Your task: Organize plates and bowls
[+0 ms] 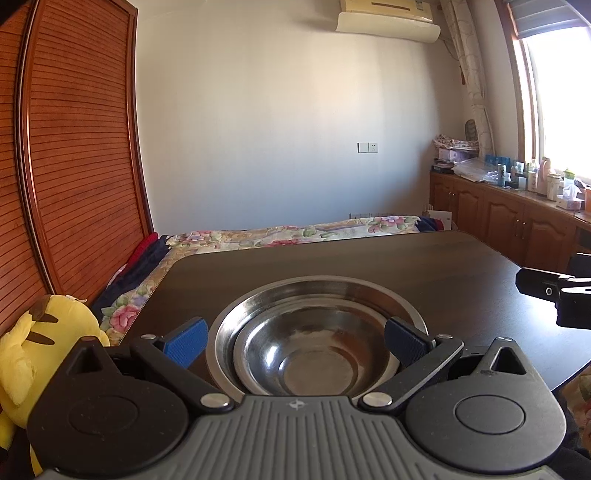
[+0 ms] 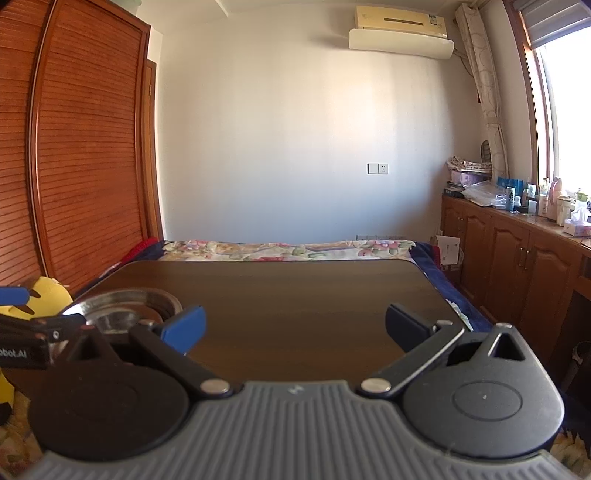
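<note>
1. The left claw [image 1: 295, 341] is spread wide, its blue pads flanking a steel bowl [image 1: 314, 358] without touching it.
2. That bowl sits nested in a wider steel plate [image 1: 332, 291] near the dark counter's [image 1: 424, 266] near left edge.
3. The right claw [image 2: 295, 325] is spread over bare counter, gripping nothing.
4. Beyond lies a floral bed [image 2: 288, 249].

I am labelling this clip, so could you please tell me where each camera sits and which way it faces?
Left wrist: sits on the left claw, looking along its open fingers at a steel bowl nested in a steel plate on the dark table; the right claw pokes in at the right edge.
Right wrist: sits on the right claw, open over bare table, with the left claw at the left edge.
Shared: table, dishes, bed, far wall, air conditioner, yellow plush toy.
</note>
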Tool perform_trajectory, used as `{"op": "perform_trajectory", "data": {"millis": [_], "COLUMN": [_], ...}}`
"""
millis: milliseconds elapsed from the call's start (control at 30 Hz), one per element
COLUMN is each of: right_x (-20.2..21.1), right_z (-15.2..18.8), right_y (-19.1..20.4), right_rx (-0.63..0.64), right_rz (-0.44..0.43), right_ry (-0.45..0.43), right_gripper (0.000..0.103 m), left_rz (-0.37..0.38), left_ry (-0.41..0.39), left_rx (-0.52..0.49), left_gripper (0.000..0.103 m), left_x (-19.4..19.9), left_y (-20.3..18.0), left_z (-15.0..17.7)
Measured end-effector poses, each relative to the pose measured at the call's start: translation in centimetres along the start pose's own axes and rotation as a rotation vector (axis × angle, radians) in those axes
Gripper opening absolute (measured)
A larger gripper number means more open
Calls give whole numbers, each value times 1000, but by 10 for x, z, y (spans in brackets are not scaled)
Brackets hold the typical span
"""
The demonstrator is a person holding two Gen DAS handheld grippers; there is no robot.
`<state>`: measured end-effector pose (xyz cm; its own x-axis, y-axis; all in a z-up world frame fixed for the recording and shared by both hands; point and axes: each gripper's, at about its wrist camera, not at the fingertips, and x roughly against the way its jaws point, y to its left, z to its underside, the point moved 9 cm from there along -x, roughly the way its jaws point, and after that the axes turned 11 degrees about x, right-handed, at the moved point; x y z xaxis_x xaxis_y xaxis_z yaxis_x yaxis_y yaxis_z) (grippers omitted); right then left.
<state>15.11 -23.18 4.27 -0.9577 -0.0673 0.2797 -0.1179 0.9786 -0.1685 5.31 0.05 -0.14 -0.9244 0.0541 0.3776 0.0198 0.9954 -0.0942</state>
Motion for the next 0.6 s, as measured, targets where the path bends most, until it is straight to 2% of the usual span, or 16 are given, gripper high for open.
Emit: {"op": "perform_trajectory", "data": {"millis": [600], "right_x": [0], "right_z": [0], "right_y": [-7], "right_rx": [0], "right_rz": [4], "right_ry": [9], "right_gripper": [103], "left_rz": [-7], "left_ry": [-1], "left_rx": [1], "left_gripper": [103], "left_x": [-1], "left_y": [3], "left_z": [1]}}
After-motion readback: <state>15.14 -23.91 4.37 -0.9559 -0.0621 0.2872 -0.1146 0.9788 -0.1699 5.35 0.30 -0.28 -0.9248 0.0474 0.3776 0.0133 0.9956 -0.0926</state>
